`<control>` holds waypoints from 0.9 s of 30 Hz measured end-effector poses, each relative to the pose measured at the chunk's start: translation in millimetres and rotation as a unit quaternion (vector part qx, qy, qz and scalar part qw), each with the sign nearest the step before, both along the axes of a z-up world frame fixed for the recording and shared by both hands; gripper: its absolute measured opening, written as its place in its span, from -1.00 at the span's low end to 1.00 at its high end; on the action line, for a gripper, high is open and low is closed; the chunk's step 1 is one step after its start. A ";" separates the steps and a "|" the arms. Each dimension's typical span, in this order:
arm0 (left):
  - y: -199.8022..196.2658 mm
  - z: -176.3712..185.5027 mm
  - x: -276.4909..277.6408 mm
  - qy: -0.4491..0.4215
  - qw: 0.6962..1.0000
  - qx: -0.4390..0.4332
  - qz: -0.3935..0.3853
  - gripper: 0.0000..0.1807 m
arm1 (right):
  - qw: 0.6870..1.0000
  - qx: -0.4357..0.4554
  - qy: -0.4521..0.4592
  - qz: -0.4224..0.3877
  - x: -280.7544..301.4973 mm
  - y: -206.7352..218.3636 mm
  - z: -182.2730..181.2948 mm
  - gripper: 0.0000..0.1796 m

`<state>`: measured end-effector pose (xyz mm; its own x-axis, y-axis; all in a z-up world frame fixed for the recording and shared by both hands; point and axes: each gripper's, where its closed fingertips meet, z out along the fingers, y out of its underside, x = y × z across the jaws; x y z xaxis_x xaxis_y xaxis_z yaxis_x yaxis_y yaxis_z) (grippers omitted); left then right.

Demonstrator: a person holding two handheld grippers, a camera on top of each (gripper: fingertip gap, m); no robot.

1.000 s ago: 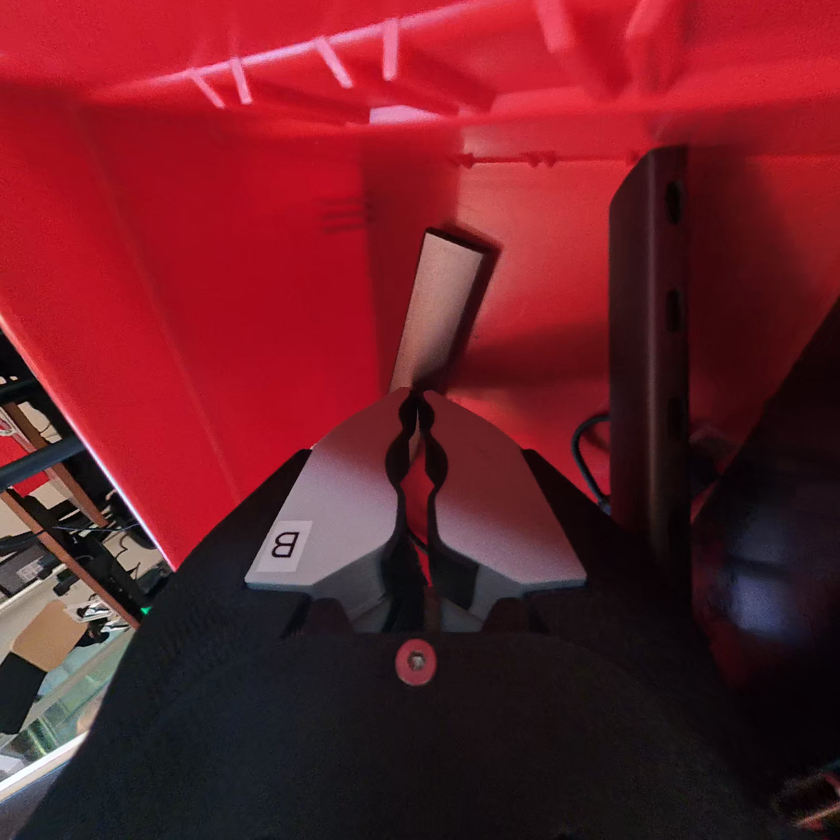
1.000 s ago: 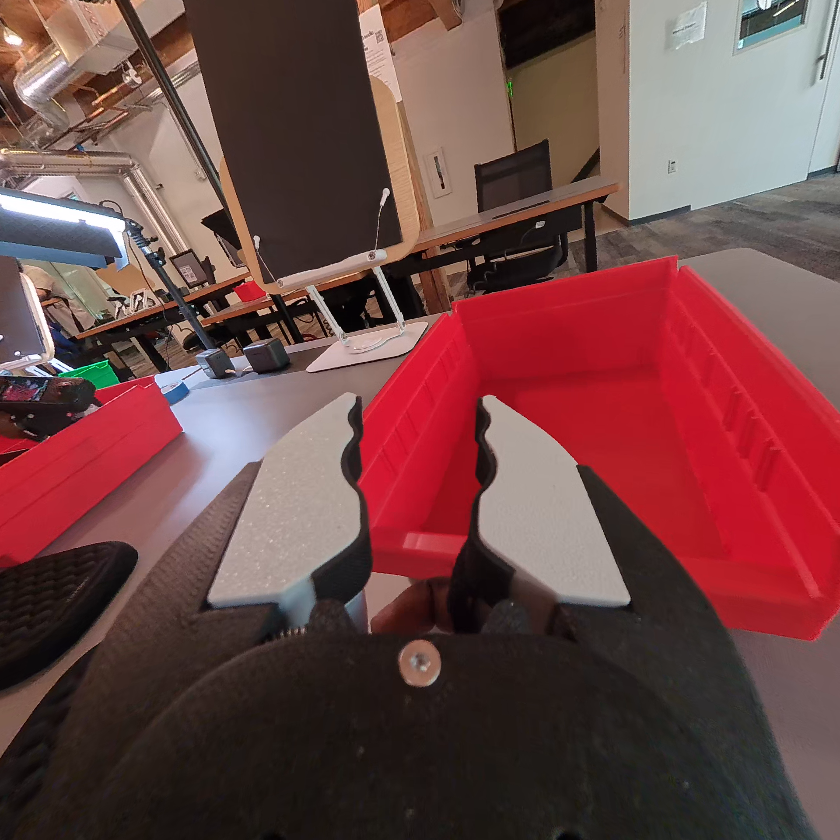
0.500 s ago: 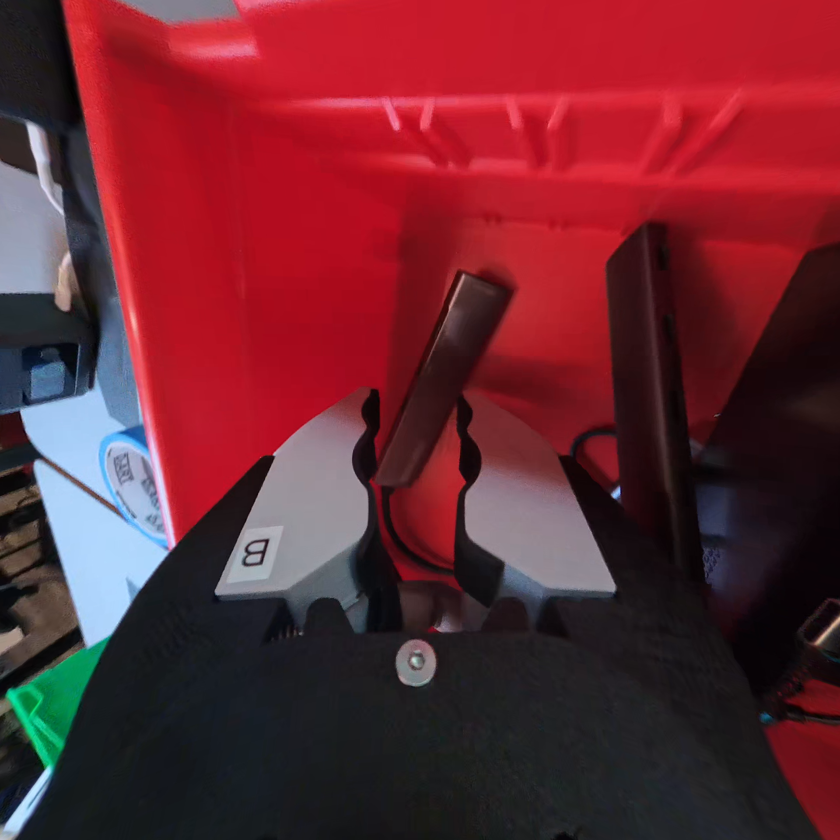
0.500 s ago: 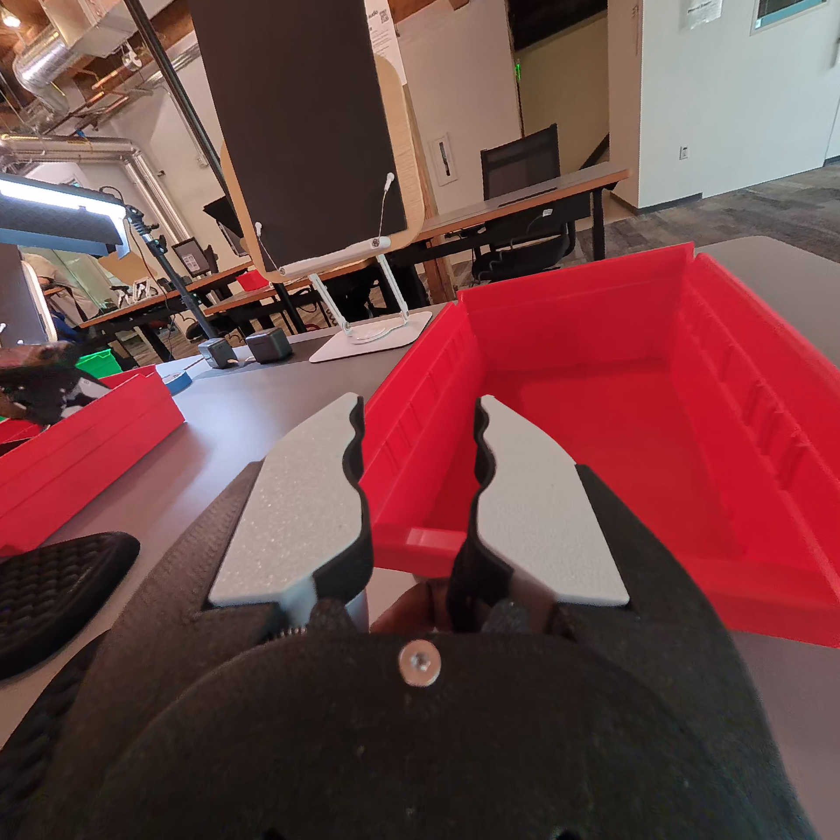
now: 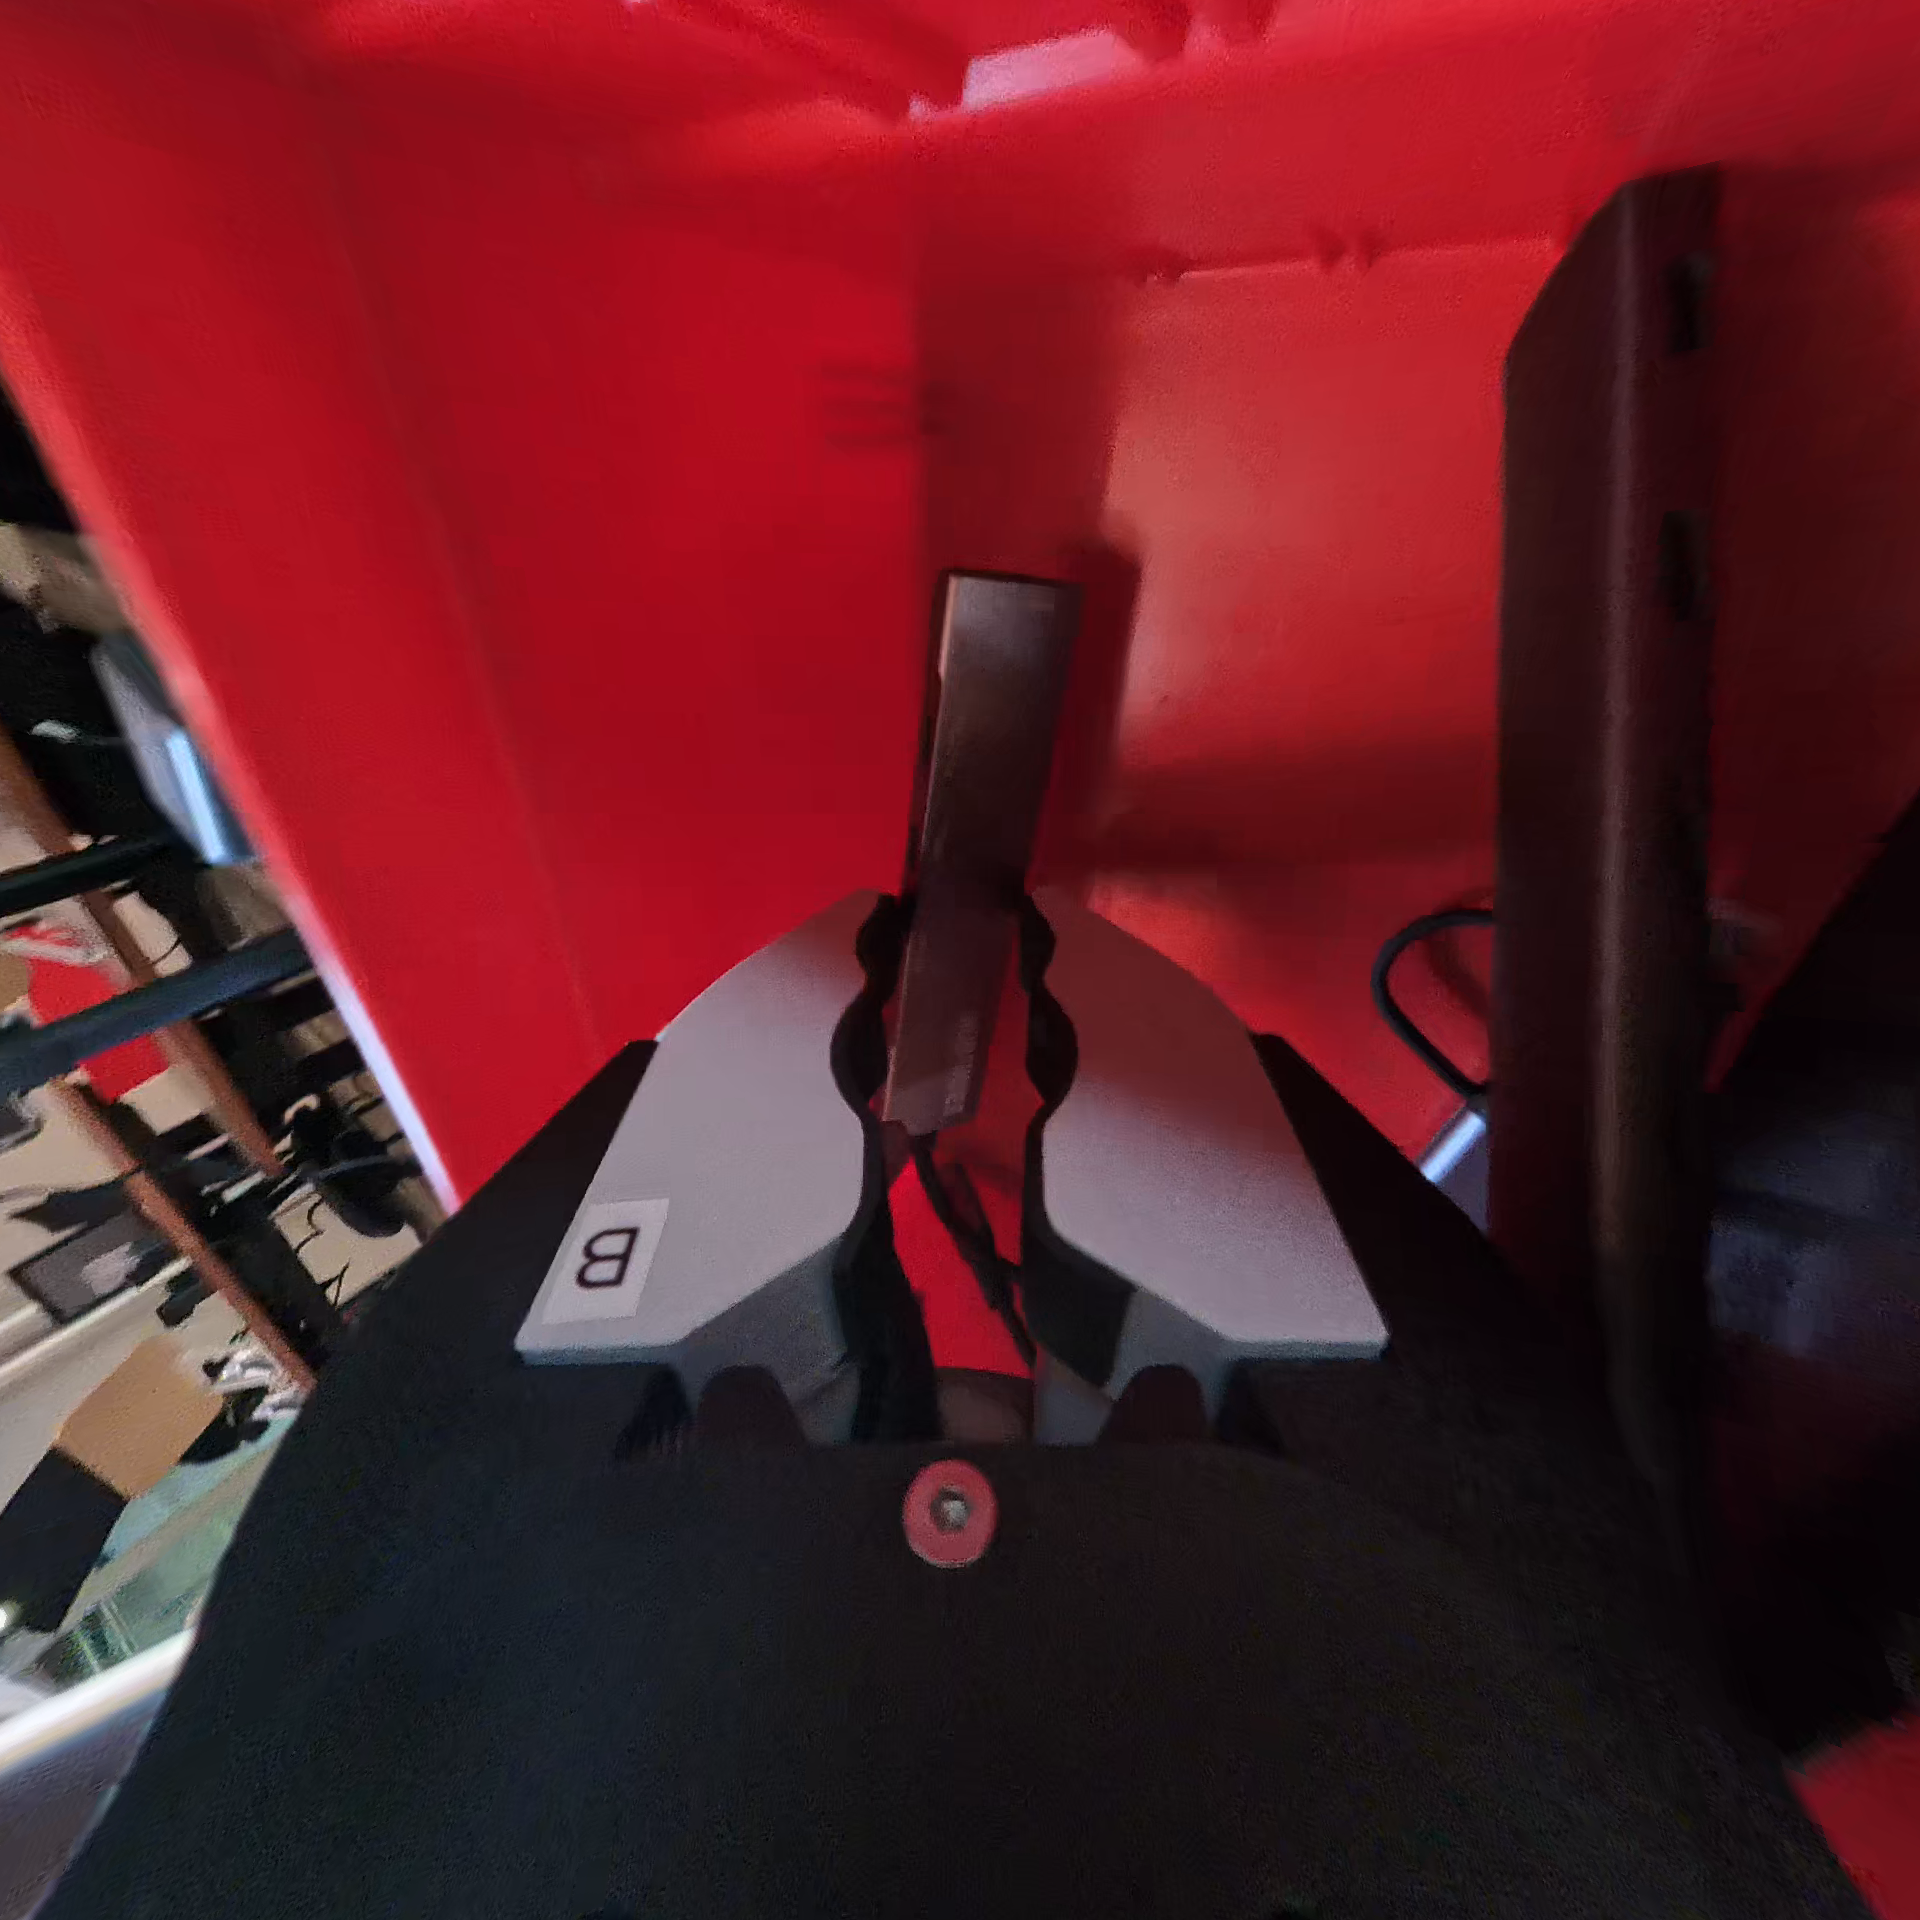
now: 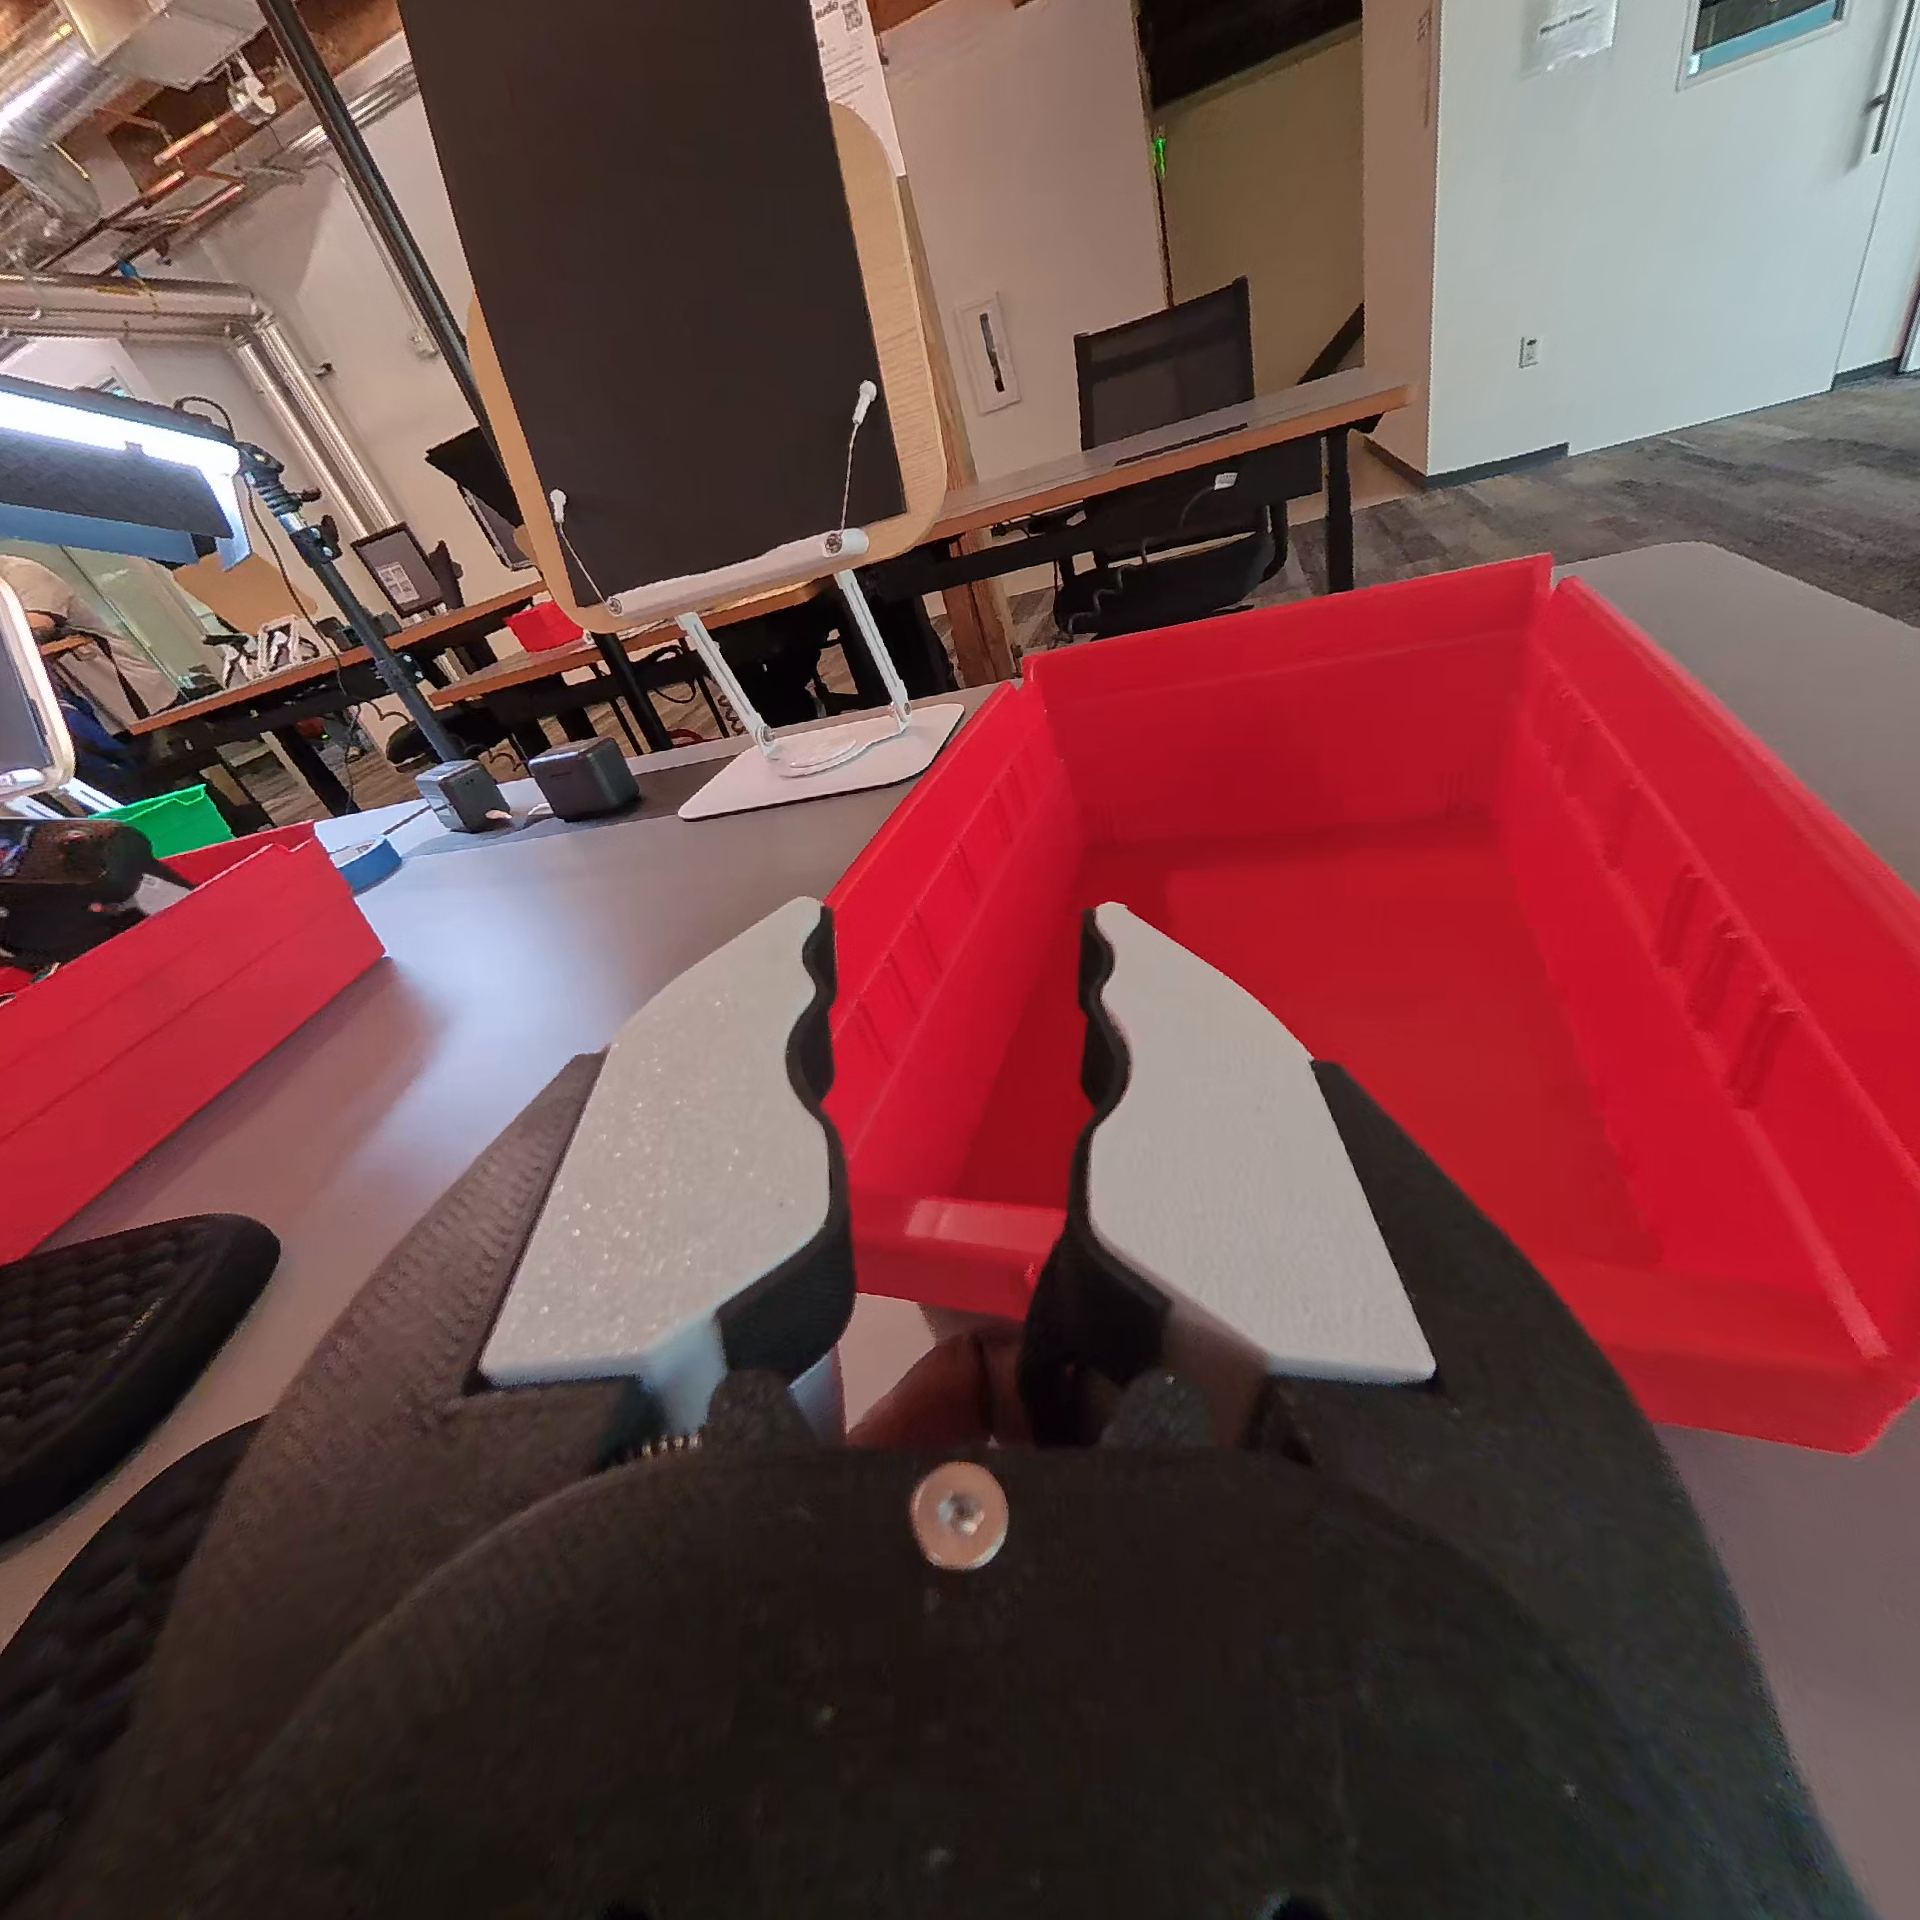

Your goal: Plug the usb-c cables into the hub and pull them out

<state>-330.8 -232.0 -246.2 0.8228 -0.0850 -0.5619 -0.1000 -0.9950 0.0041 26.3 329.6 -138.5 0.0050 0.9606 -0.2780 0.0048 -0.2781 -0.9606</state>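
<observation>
In the left wrist view my left gripper [image 5: 954, 925] is inside a red bin [image 5: 623, 468] and is shut on a slim grey hub [image 5: 997, 707]. The hub points away from me, and its near end sits between the fingers. A thin black cable [image 5: 966, 1205] runs from that end towards me. A second, darker hub [image 5: 1600, 727] with several ports stands on edge at the right, with a black cable loop [image 5: 1413, 997] beside it. In the right wrist view my right gripper [image 6: 951, 925] is open and empty, low over the grey table before an empty red bin [image 6: 1278, 717].
Another red bin [image 6: 177, 987] lies at the left of the table. A black board on a white stand [image 6: 831, 758], two small dark cubes [image 6: 582, 779] and a blue tape roll [image 6: 369, 854] sit at the back. A black textured pad [image 6: 104, 1340] lies near left. The left gripper's tips are roughly 70 cm from the right gripper's.
My left gripper held the hub's near end, opened around it half a second ago, and is now shut on it again, farther along. The right gripper has barely moved.
</observation>
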 end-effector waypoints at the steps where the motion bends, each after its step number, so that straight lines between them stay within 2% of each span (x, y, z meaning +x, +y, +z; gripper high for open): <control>1: 0.5 8.1 1.1 0.014 1.000 0.020 0.005 -0.75 | 1.000 -0.001 0.000 0.000 -0.3 0.1 -0.4 -0.51; 6: -5.3 71.5 4.3 0.099 0.984 0.145 0.041 -0.76 | 1.000 0.004 -0.002 0.000 -1.8 -2.1 -1.1 -0.51; 12: -15.3 166.3 22.6 0.232 0.936 0.261 0.048 -0.76 | 1.000 0.006 -0.002 -0.002 -2.2 -1.9 -1.4 -0.51; 17: -20.3 260.0 48.8 0.388 0.859 0.332 0.038 -0.76 | 1.000 0.006 0.001 -0.005 -1.1 -0.7 -0.2 -0.51; 21: -1.7 322.3 90.2 0.479 0.786 0.390 -0.001 -0.76 | 1.000 0.007 0.001 -0.006 -0.7 -0.2 -0.1 -0.51; 24: 28.7 348.5 132.6 0.511 0.744 0.429 -0.047 -0.76 | 1.000 0.015 0.002 -0.004 -0.4 -1.7 0.8 -0.51; 27: 68.9 352.1 176.7 0.528 0.714 0.449 -0.099 -0.76 | 0.999 0.031 0.011 0.008 -0.1 -8.2 4.0 -0.50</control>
<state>-154.1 -163.1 105.9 -0.0786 0.6441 -0.7609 -0.6529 -0.6100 -0.4490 26.2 321.4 -134.5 -0.0165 0.9756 -0.2188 -0.0115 -0.2190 -0.9757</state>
